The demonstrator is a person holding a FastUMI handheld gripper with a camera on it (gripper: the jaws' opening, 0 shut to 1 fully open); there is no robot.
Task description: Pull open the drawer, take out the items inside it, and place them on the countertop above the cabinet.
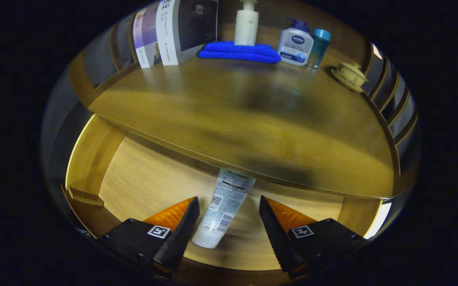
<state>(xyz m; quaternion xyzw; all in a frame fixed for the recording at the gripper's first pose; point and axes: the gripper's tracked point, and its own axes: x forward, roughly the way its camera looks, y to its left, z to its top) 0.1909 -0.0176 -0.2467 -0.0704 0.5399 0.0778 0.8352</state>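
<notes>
A broad wooden counter (229, 115) is stretching across the scene, its curved front edge overhanging an open drawer (149, 178) below. Most of the counter's surface, from the front edge back toward the middle, is lying bare, leaving wide open room. Along its back edge several things are standing: two books (173, 31) are leaning upright at the back left corner, and a folded blue cloth (239, 53) is lying at the middle of the back edge with a white pump bottle (246, 24) just behind it. To the right of the cloth a white and blue bottle (295, 45) is standing, with a slim teal bottle (319, 47) just beside it. A small lidded cup on a saucer (349, 75) is sitting near the back right corner.

The drawer's pale floor is showing open space on the left, bounded by its left wall. A white tube (223, 208) is lying on the drawer floor, its far end tucked under the counter's front edge. The gripper (229, 226) is hanging over the drawer with its fingers spread wide, one on each side of the tube's near end, gripping nothing.
</notes>
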